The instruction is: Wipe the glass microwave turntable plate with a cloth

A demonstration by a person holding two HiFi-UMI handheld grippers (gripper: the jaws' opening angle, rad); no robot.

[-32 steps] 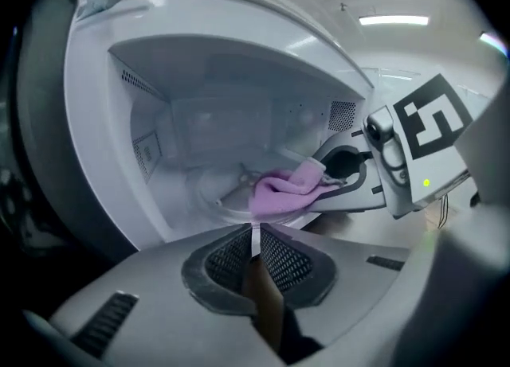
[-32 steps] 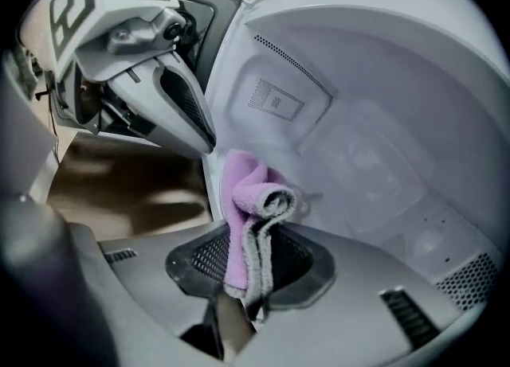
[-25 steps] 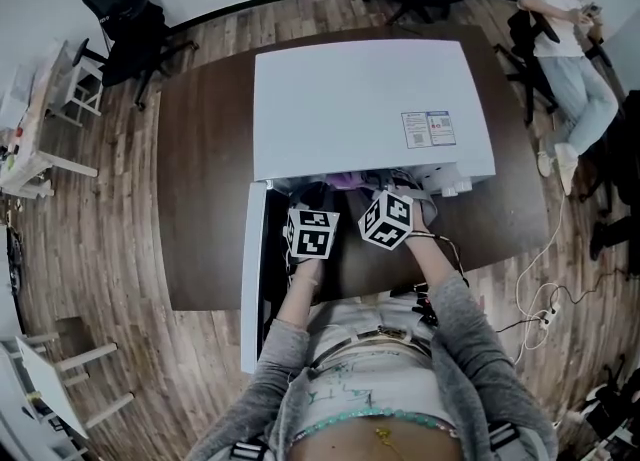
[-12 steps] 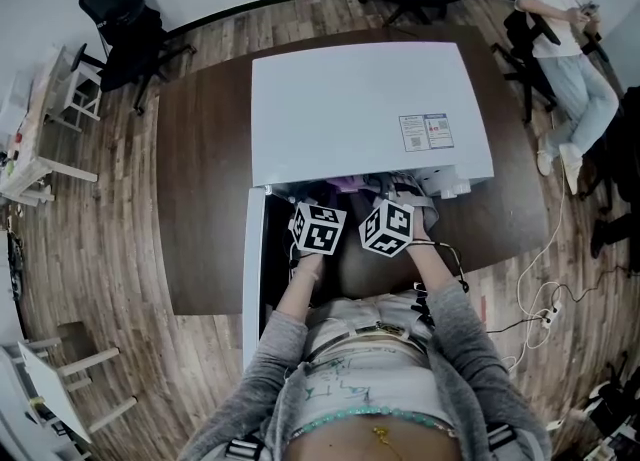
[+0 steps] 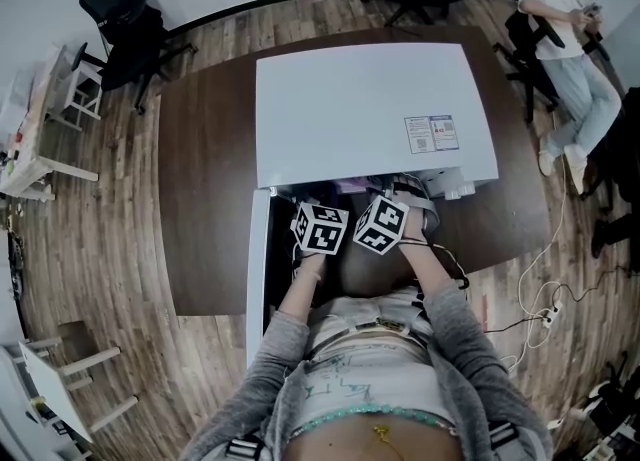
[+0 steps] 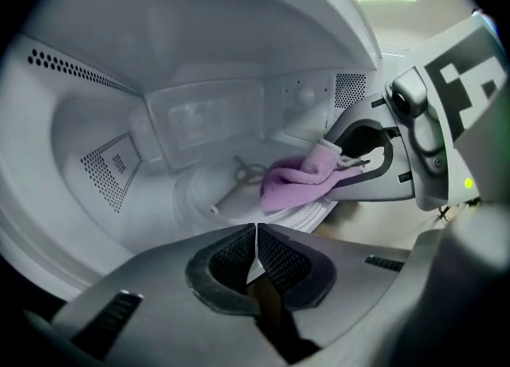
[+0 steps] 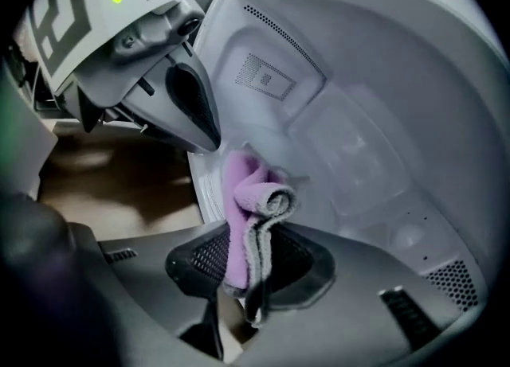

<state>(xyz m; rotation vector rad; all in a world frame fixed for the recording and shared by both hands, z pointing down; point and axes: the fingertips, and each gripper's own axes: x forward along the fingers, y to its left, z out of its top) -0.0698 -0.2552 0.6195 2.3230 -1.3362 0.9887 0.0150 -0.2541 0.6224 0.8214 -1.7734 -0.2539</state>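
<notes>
Purple cloth [image 7: 243,190] in right gripper [image 7: 245,238], on plate [image 6: 312,216]

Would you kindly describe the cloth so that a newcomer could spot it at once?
Start at the white microwave on the brown table, door open. At its mouth, the right hand-held gripper pinches the cloth: the only pink, fuzzy thing against white walls.

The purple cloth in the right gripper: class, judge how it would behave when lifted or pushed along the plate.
Probably floppy: the cloth folds and droops in the right gripper. Likely light: a pinch on one part carries the whole bundle. Its fuzzy pile suggests it would drag rather than slide on the plate.
</notes>
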